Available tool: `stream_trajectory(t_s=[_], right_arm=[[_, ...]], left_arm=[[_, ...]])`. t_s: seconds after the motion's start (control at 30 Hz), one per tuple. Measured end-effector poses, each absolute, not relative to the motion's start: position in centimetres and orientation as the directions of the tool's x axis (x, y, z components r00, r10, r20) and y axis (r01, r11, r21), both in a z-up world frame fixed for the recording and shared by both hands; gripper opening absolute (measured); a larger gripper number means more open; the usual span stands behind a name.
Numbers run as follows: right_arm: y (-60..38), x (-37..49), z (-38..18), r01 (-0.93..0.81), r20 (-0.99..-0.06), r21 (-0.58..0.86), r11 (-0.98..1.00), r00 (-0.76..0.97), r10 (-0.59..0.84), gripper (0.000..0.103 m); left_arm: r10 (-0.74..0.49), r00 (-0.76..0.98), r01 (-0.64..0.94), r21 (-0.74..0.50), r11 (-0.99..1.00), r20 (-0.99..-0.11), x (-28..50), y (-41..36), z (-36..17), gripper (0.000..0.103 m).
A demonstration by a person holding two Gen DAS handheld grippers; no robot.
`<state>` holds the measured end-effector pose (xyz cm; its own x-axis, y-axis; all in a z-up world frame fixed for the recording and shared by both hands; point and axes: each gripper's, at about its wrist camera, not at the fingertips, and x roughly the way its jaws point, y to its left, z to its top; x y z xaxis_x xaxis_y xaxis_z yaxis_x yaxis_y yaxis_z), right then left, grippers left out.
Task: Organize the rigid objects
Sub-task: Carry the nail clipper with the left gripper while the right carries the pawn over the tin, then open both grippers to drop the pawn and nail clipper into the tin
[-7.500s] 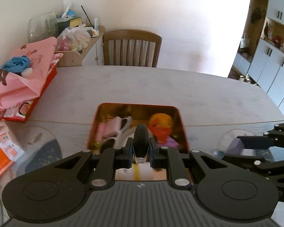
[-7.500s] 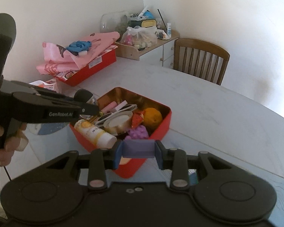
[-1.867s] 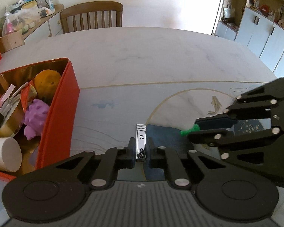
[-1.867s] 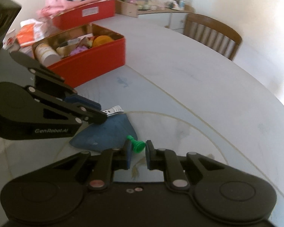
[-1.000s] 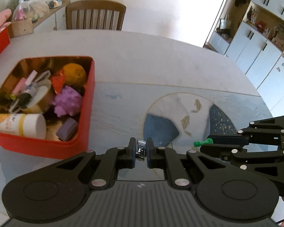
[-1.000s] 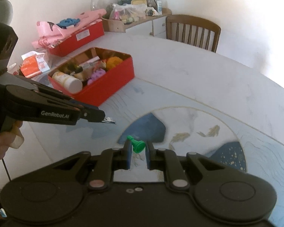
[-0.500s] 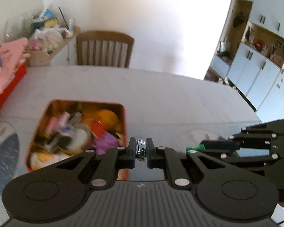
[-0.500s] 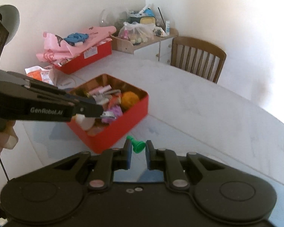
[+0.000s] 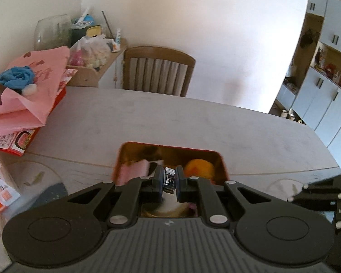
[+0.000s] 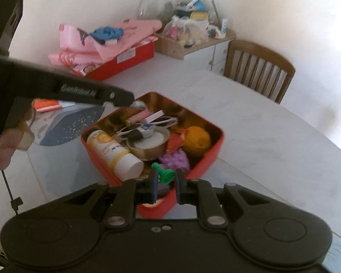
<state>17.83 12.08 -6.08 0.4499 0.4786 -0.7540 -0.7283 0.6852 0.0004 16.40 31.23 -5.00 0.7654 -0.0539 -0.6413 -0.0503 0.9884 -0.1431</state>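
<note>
Both fingers narrow, left gripper (image 9: 170, 180) pinching metal nail clipper (image 9: 169, 179), right gripper (image 10: 165, 175) pinching green peg (image 10: 163, 173)

Silver nail clipper (image 9: 169, 180) and green peg (image 10: 164, 174), each clamped in fingers above full red tin (image 10: 212, 157).

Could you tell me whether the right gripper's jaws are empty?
No, the right gripper is shut on a small green piece above the red tin.
</note>
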Motion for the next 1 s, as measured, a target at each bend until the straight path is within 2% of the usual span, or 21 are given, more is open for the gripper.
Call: stream_trajectory(t_s=[0.33, 0.53, 0.73, 0.8, 1.0], right_arm=[[17.0, 19.4, -9.4, -0.732, -0.826, -0.053, 0.679, 0.414, 0.383, 0.014], [17.8, 20.0, -10.8, -0.718, -0.849, -0.067, 0.693, 0.405, 0.338, 0.014], [18.6, 19.9, -11.2, -0.726, -0.853, -0.072, 0.684, 0.4, 0.335, 0.015], [18.8, 19.6, -11.3, -0.73, -0.853, -0.083, 0.678, 0.404, 0.331, 0.019], [18.8, 19.3, -11.0, -0.715, -0.845, -0.081, 0.694, 0.419, 0.333, 0.02]], left_arm=[[-0.039, 0.741, -0.051, -0.114, 0.992, -0.67, 19.5, 33.7, -8.2, 0.01], [-0.071, 0.719, -0.03, -0.133, 0.991, -0.691, 20.8, 34.2, -9.8, 0.01], [-0.091, 0.696, -0.019, -0.146, 0.989, -0.712, 21.4, 34.4, -10.9, 0.01], [-0.097, 0.685, -0.017, -0.149, 0.989, -0.722, 21.4, 34.5, -11.2, 0.01], [-0.105, 0.666, -0.006, -0.146, 0.989, -0.738, 21.1, 34.4, -11.7, 0.01]])
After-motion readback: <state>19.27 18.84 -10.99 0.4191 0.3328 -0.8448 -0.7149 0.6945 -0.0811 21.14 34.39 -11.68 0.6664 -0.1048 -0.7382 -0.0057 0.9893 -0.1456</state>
